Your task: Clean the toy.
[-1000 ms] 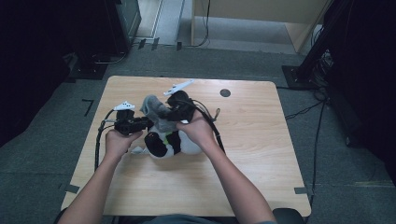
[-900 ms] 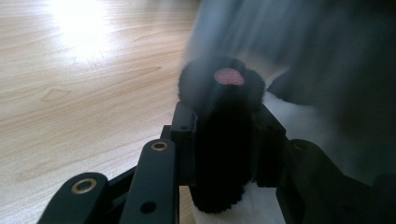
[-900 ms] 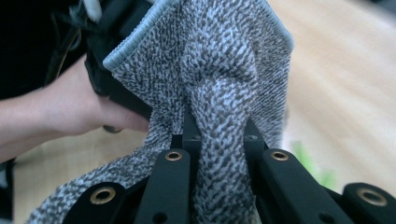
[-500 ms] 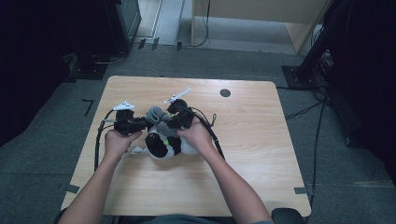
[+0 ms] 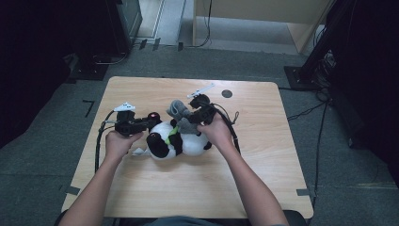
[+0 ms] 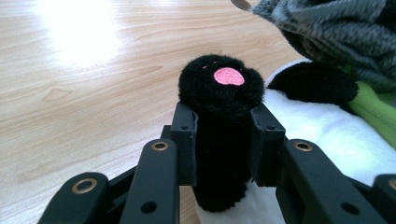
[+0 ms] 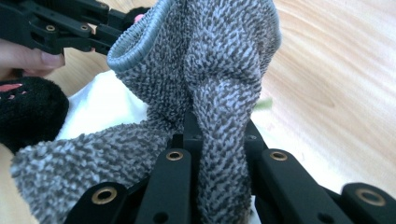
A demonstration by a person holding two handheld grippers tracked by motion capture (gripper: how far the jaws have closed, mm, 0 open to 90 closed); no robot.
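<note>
The left gripper [image 6: 223, 140] pinches the panda [image 5: 181, 141]'s black paw [image 6: 223, 98] to steady the toy lying mid-counter [image 5: 263, 179], so the right gripper [image 7: 205, 135], pinching the grey sock [image 7: 210, 56] at the panda's 12 o'clock, can work it over a limb.

A lab or recording room, by the look of it, not a home. One bare light-wood table [image 5: 263, 183] stands alone on grey carpet tiles [image 5: 42, 169], with strips of dark tape [image 5: 71, 190] stuck down at its near corners. Cables [image 5: 310, 111] snake over the floor off the table's right edge, heading for a black stand base [image 5: 301, 75] beyond the far right corner. Dark equipment racks [image 5: 123, 23] loom past the far left corner, and a pale wooden cabinet [image 5: 263, 14] lines the back.
</note>
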